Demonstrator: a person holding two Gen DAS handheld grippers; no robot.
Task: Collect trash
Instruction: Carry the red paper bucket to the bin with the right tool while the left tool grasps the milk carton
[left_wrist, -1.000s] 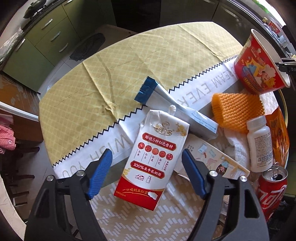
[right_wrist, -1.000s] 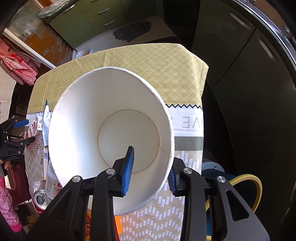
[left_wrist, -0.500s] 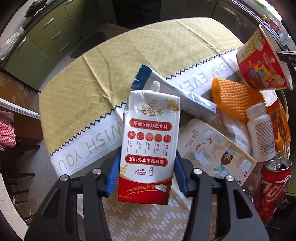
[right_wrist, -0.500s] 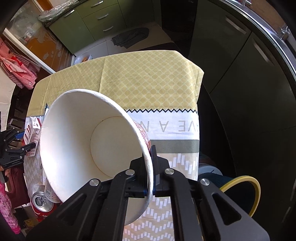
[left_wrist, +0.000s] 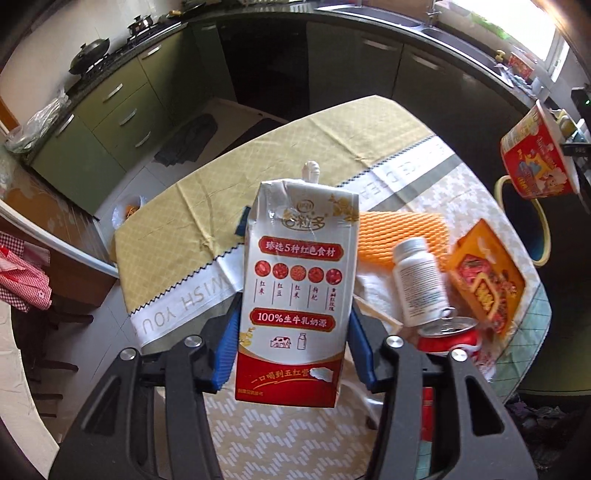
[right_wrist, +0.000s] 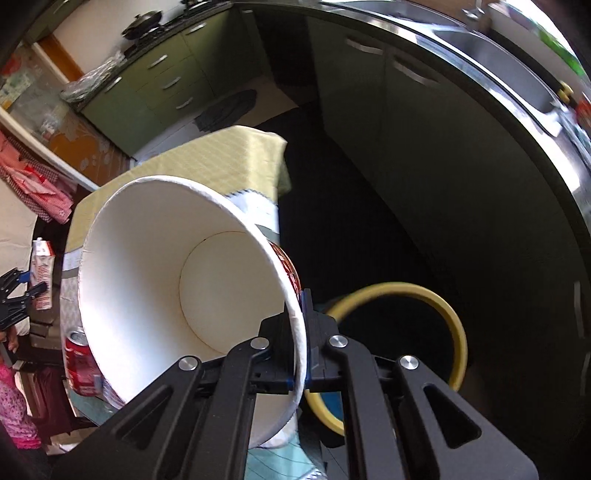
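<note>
Kitchen, green cabinets; table (left_wrist: 436, 188) under yellow cloth. Left gripper (left_wrist: 293, 328): clamped on carton (left_wrist: 299, 291), raised above near edge. Right gripper (right_wrist: 301, 332): pinching cup (right_wrist: 177, 280) rim, over bin (right_wrist: 452, 317). Risks: thin rim slipping; carton dripping; bottle (left_wrist: 417, 280), can (left_wrist: 448, 336) toppling.

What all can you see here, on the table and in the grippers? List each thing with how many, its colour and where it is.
Milk carton: one, white and red, in left gripper.
Paper bowl: one, white inside, red outside, rim in right gripper.
Foam net: one, orange, on table.
Pill bottle: one, white, lying on table.
Soda can: one, red, table edge.
Snack packet: one, orange, on table.
Bin: one, yellow-rimmed, beside table.
Tablecloth: one, yellow.
Left gripper: black, blue pads.
Right gripper: black.
</note>
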